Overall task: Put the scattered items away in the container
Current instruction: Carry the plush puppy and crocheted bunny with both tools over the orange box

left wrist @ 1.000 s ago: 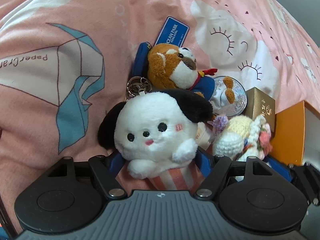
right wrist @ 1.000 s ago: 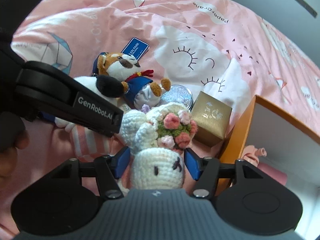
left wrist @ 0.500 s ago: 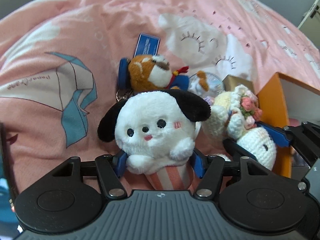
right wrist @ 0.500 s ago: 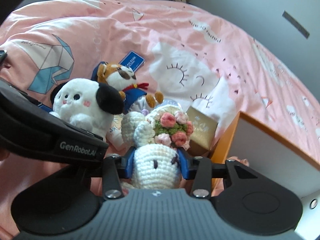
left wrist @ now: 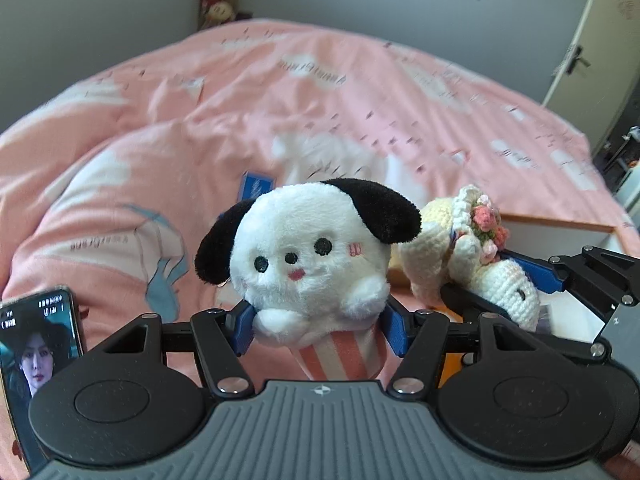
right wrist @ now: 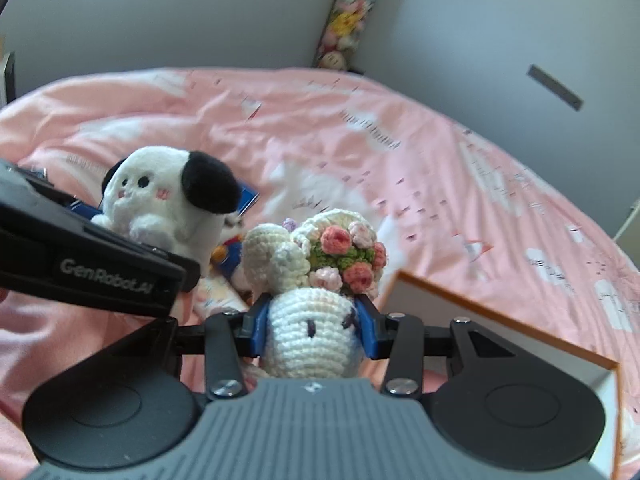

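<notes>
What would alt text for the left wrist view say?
A black left gripper clamps a white plush dog with black ears above a pink patterned bedspread. Beside it, the right gripper holds a cream crocheted doll with flowers.

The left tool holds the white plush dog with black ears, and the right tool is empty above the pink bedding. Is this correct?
Not fully. The left tool does hold the white plush dog, but the right tool is not empty: the right wrist view shows it closed on a crocheted doll with a flower wreath, above the pink bedding.

Phone (left wrist: 38, 364) cut by left edge
</notes>
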Action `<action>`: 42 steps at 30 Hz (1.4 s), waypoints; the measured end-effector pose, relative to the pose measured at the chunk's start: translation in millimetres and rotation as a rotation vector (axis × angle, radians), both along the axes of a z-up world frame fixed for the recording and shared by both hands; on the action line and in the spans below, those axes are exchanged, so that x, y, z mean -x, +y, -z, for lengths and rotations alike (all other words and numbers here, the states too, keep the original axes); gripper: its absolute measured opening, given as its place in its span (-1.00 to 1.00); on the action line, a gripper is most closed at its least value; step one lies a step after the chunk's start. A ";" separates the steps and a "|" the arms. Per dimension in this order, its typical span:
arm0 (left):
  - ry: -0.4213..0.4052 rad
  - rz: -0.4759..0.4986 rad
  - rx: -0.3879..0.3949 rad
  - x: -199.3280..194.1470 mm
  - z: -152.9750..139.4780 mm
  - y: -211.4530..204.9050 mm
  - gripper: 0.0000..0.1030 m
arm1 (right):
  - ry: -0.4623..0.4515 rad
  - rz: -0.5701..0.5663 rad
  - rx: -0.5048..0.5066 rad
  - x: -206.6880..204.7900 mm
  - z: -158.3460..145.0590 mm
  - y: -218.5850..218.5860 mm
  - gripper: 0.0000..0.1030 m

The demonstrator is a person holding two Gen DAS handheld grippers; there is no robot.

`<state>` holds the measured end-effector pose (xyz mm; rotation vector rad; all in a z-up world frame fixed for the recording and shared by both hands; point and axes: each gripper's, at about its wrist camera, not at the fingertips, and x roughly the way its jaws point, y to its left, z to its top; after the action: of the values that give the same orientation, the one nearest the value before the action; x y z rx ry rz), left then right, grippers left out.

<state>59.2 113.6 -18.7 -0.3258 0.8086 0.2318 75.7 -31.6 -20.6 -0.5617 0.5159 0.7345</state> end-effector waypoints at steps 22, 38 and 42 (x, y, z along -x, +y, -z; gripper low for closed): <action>-0.126 0.468 0.218 -56.5 -16.3 -103.2 0.40 | 0.007 0.405 -0.027 -43.4 -43.7 -165.3 -0.09; 0.093 0.642 0.395 -117.9 46.1 -167.7 0.40 | 0.000 0.421 0.249 -70.2 7.7 -198.0 -0.09; 0.126 0.655 0.410 -126.6 53.0 -169.9 0.40 | -0.004 0.399 0.300 -73.4 16.3 -195.6 -0.09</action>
<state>185.8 -56.4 -71.7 -0.4134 1.0439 -0.5384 149.1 -227.1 -36.9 -0.7112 0.7158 0.2762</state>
